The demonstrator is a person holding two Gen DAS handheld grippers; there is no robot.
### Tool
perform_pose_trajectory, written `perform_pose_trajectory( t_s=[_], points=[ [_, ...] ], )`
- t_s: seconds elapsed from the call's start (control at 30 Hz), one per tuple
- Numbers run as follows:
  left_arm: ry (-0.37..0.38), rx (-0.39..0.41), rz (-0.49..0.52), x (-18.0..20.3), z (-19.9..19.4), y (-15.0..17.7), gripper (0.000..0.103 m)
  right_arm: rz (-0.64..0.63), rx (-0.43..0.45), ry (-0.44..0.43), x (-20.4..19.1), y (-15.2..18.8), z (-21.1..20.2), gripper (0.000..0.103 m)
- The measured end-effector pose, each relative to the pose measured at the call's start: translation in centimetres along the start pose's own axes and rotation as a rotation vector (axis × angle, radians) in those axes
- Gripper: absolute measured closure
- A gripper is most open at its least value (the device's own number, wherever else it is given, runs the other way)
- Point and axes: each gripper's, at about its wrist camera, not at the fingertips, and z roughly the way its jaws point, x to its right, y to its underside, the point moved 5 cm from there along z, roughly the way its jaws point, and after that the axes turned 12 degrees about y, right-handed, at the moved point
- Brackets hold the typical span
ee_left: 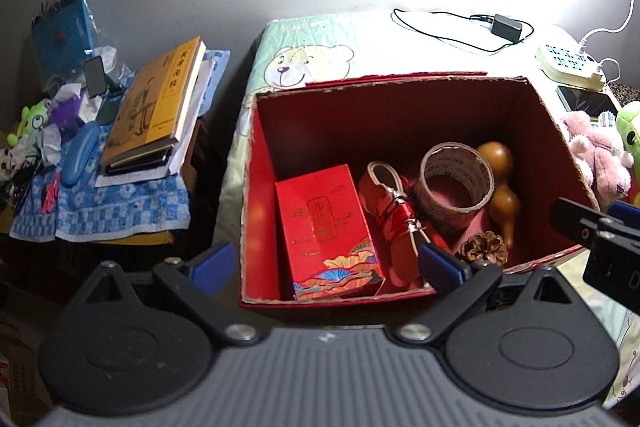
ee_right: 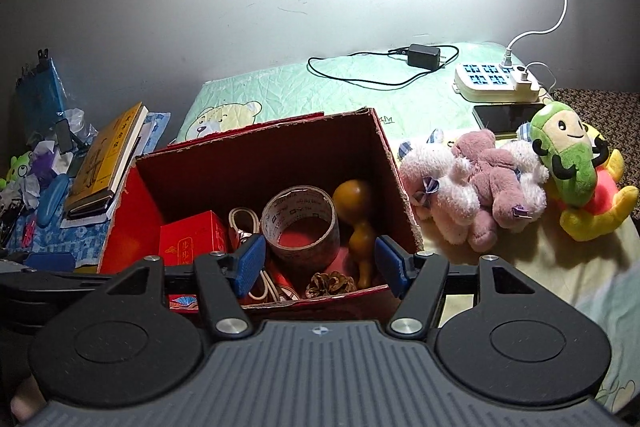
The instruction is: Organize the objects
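A bed with a crinkled green bear-print cover stands against a grey wall. On it, the red cardboard box holds a tape roll, smooth gourd and pinecone. Left gripper spread wide, right gripper also apart, both empty.

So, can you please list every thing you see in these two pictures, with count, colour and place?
box: 1, red cardboard, open, on the bed
carton: 1, red, in the box, left
tape roll: 1, beige, in the box
gourd: 1, brown, in the box, right
pine cone: 1, brown, in the box, front
plush toys: several, pink, white, green, yellow, right of the box
power strip: 1, white, back right
phone: 1, black, by the power strip
charger: 1, black, back
books: a stack, yellow on top, left table
left gripper: open, empty
right gripper: open, empty
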Motion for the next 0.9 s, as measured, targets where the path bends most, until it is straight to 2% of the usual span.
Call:
perform_pose_trajectory(
  t_s=[0.57, 0.9],
  points=[
    [0.018, -0.058, -0.016, -0.5, 5.0, -0.5, 0.004, -0.017, -0.057, 0.038, -0.7, -0.5, 4.7, 0.039],
    [-0.013, -0.086, -0.006, -0.4, 6.5, -0.2, 0.004, -0.018, -0.096, 0.016, -0.9, 0.2, 6.3, 0.039]
  ],
)
